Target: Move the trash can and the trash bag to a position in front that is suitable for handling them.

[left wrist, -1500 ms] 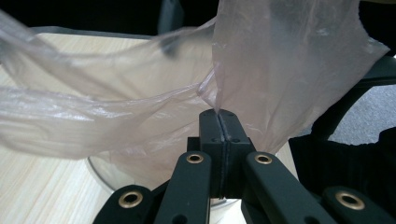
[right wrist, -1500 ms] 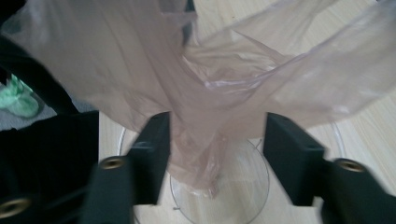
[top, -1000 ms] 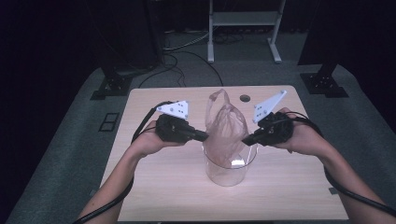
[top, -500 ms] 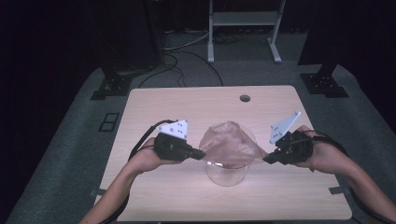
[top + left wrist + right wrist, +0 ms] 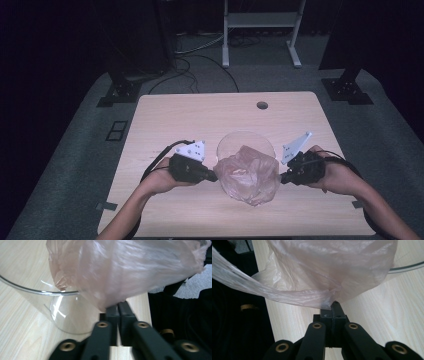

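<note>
A thin pinkish plastic bag (image 5: 249, 175) hangs stretched between the two grippers, draped over the near rim of a clear glass bowl (image 5: 246, 142) that stands on the wooden bench (image 5: 200, 115). The left gripper (image 5: 214, 176) comes in from the left side of the bag, and the right gripper (image 5: 283, 178) from the right, each pointing inward at the bag's edge.

In the left gripper view, the left gripper (image 5: 117, 308) has its jaws nearly together, with a narrow slit between them; they have just been opening a little. The bag's (image 5: 125, 267) lower edge comes down right to the jaw tips and covers them, so whether the film is pinched there cannot be told. The bowl (image 5: 65, 315) stands just beyond and to the left of those jaws, its rim under the bag.

In the right gripper view, the right gripper (image 5: 335, 305) has its jaws pressed together and clamped on a gathered fold of the bag (image 5: 329, 267). From that pinch the film spreads away above the jaws, taut toward the left and bulging ahead. The bowl's rim (image 5: 407, 266) shows far to the right of the jaws, past the bag, with bare bench (image 5: 382, 315) beneath.

Each gripper is held in a hand (image 5: 160, 177), the forearms reaching in from the near edge of the bench.
</note>
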The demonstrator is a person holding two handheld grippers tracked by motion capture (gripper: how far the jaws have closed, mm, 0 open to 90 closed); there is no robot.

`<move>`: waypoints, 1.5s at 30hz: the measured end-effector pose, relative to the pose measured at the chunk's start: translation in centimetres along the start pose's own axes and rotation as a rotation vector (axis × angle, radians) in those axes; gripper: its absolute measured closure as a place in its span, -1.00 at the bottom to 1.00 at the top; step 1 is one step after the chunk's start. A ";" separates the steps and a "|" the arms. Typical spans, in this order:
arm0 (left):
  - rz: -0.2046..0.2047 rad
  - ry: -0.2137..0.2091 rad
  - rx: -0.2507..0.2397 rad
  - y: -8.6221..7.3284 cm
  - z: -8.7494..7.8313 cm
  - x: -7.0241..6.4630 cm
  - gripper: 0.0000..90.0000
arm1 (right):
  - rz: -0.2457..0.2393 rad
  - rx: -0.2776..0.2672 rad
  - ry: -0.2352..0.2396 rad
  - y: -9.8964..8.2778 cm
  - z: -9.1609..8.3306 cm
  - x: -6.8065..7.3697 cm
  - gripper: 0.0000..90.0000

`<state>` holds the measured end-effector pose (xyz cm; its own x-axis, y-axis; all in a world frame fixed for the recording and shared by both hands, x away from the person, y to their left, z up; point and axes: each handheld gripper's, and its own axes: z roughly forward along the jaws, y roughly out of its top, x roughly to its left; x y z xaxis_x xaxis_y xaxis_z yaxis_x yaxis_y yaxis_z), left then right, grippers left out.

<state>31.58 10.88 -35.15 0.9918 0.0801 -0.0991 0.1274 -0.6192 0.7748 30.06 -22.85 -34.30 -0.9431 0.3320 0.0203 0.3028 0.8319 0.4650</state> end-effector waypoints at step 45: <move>0.106 0.015 -0.051 7.4 -3.9 -2.0 0.33 | -0.146 -0.197 -0.001 5.3 -6.9 2.8 0.52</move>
<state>30.51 9.16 -26.82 0.9996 0.0286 -0.0061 0.0217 -0.5847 0.8110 28.10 -20.64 -25.66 -0.9748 0.2148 -0.0604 0.1305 0.7684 0.6265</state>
